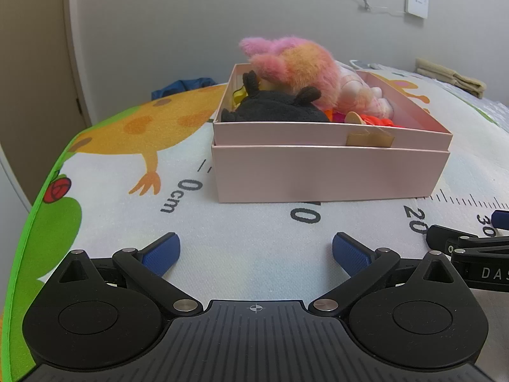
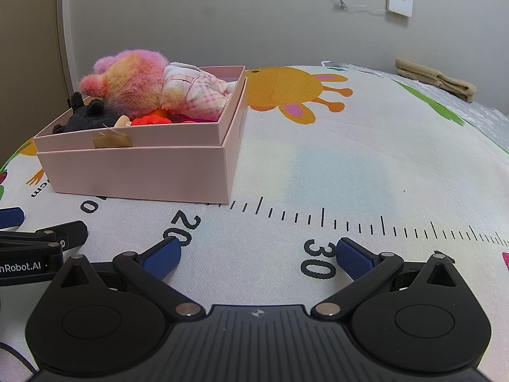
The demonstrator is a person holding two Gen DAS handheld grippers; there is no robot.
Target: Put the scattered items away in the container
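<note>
Both grippers rest low over the play mat (image 2: 334, 159), fingers spread wide and holding nothing: left gripper (image 1: 256, 253) faces the pink box (image 1: 331, 172) squarely, right gripper (image 2: 257, 256) sees it ahead and to its left. Left tool is judged the nearer. Box lies with its long axis running away from the tools. Inside sit a pink-orange plush (image 1: 296, 63), a black plush (image 1: 273, 108), a doll in checked cloth (image 2: 197, 95) and red-orange pieces (image 2: 152, 119), partly hidden by the wall. No loose item shows on the visible mat; the task appears nearly complete.

Black gripper (image 1: 256, 250) linkages, silver pivots — blue pads (image 1: 160, 253).
</note>
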